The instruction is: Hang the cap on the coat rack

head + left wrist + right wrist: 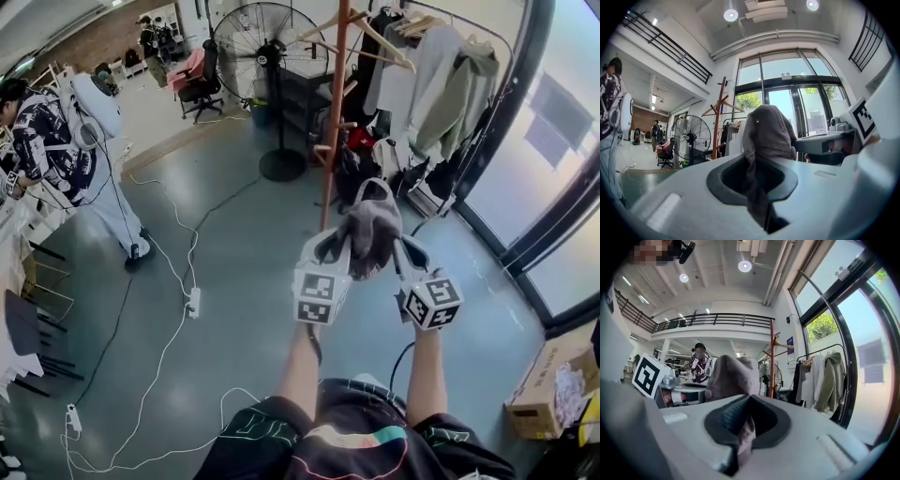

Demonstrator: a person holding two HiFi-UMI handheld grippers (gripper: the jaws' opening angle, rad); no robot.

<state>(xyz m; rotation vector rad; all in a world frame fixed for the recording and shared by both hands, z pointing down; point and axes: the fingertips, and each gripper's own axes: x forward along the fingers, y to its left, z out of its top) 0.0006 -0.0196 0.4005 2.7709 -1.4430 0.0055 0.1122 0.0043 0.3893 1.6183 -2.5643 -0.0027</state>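
The cap (372,230) hangs bunched in the air between the two tongs. The left tongs (339,246) are pinched shut on its fabric at one side, the right tongs (401,248) clamped on the other. The coat rack (333,122) stands beyond their tips, so this looks like the approach. Next, I judge, the cap must be raised and slipped over a peg before either grip lets go. Beneath the tongs lies grey floor (234,262). White cables (178,281) trail to their left, with a standing fan (262,42) ahead-left and a clothes rail (441,70) ahead-right.
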